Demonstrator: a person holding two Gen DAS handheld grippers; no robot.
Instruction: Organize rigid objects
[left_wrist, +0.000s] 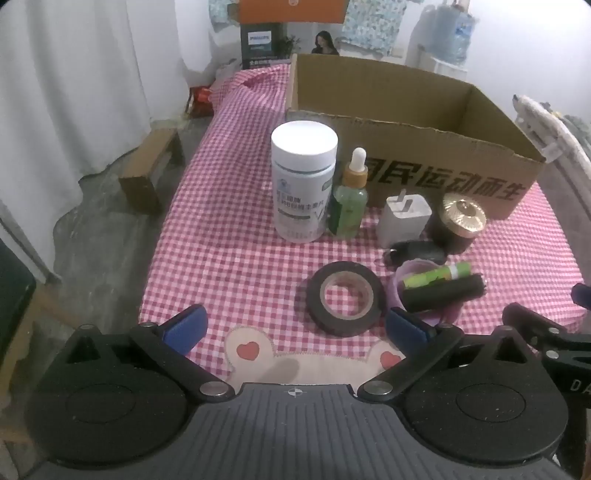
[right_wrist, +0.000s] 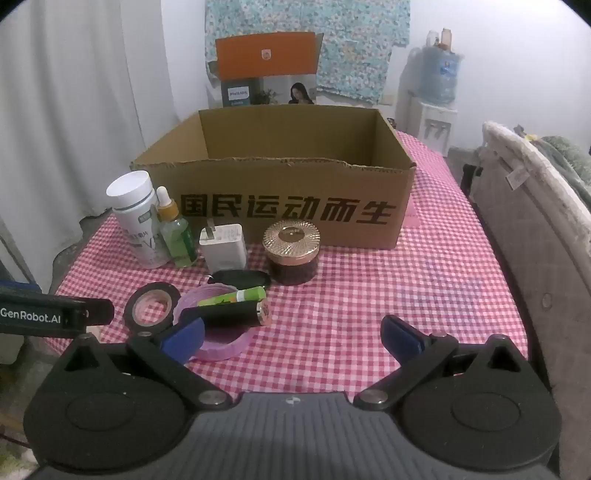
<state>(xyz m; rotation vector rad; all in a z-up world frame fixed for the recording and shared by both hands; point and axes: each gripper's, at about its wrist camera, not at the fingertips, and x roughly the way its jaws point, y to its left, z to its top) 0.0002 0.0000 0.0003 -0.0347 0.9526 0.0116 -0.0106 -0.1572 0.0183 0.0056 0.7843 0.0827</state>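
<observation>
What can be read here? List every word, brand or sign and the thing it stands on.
"国民运动而生": front wall of the cardboard box.
"PHILIPS": dark product box behind it.
"GenRobot.AI": black body of the left gripper, seen in the right wrist view.
"DA", cut off at the frame edge: right gripper, seen in the left wrist view.
White bottle: label print too blurred to read.
Green tube: print too small.

Both wrist views downward; shared table (left_wrist: 229, 236)

walls: white curtain (left_wrist: 74, 92) | floor: grey concrete (left_wrist: 103, 236) | corner: water dispenser (right_wrist: 432, 122) | table: pink gingham cloth (right_wrist: 406, 295)
</observation>
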